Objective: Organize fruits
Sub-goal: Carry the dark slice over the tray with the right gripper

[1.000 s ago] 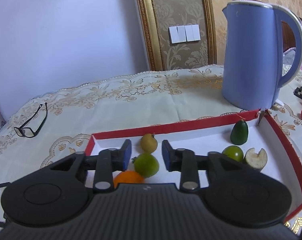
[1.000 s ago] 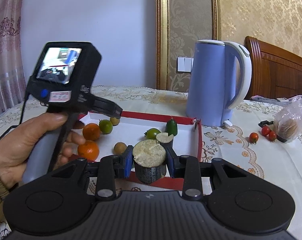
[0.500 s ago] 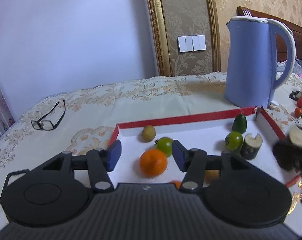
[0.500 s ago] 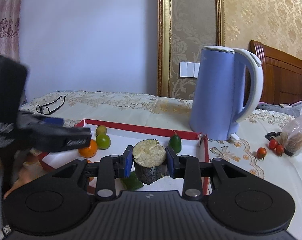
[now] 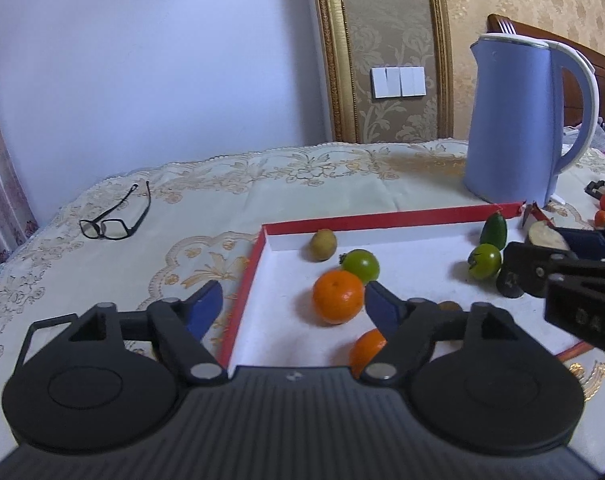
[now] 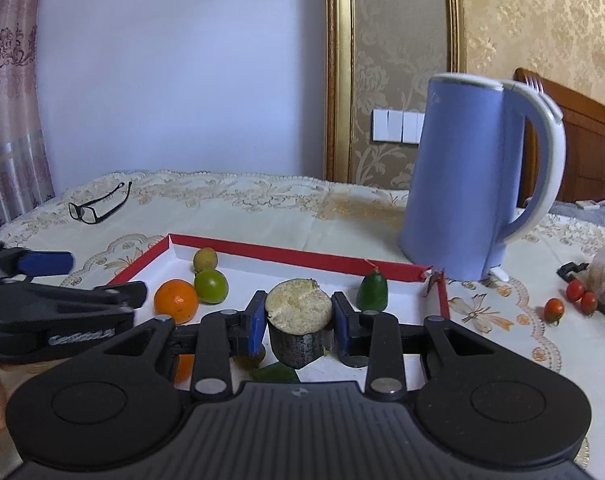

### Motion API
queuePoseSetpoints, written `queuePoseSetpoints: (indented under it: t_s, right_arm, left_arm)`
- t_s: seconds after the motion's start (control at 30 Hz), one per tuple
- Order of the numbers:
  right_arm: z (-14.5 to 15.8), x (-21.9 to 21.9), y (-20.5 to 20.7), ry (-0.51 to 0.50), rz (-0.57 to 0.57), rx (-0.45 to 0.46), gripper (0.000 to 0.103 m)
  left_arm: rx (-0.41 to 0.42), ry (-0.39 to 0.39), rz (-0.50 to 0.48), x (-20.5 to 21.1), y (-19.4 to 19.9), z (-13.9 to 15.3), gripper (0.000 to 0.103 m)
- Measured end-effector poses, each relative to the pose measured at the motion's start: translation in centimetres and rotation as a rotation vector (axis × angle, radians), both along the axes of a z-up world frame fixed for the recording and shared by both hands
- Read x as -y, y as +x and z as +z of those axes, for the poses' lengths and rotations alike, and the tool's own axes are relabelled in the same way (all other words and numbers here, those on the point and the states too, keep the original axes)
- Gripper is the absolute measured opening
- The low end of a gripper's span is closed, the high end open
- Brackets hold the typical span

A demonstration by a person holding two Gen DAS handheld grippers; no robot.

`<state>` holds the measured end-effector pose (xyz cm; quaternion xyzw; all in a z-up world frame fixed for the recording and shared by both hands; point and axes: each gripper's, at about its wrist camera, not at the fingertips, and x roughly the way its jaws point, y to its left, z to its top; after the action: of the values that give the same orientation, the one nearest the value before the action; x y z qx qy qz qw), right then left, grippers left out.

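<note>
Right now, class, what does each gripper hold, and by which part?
The right gripper clamps a cut sugarcane piece by its dark sides. The left gripper holds nothing; its jaws are opening.

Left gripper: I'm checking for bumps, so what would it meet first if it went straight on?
Likely the tray's red left wall, below the opening, empty left gripper; the orange sits just right of that line. Depth is unclear.

left wrist: low, close, facing tray point(image 5: 382, 222) | right wrist: same | shared: tray, kettle point(image 6: 458, 184)
</note>
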<state>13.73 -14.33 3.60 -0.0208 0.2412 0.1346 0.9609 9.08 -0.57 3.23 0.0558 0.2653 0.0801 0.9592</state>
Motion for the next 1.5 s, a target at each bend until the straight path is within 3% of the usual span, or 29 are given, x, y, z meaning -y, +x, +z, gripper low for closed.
queuePoseSetpoints:
  t_s: [0.1, 1.0, 1.5]
  right_arm:
    - [-0.2, -0.4, 0.7, -0.015, -0.003, -0.003, 0.034]
    - [-0.7, -3.2, 5.3, -0.041, -0.014, -0.032, 0.034]
    - [-1.2, -3.8, 6.7, -0.038, -0.025, -0.054, 0.034]
  left_arm:
    - [0.013, 0.009, 0.010, -0.3, -0.3, 0.1, 0.089]
    - [0.023, -0.030, 0.014, -1.9, -1.5, 0.5, 0.092]
    - [0.022, -0.037, 0.023, -2.5, -1.8, 0.4, 0.101]
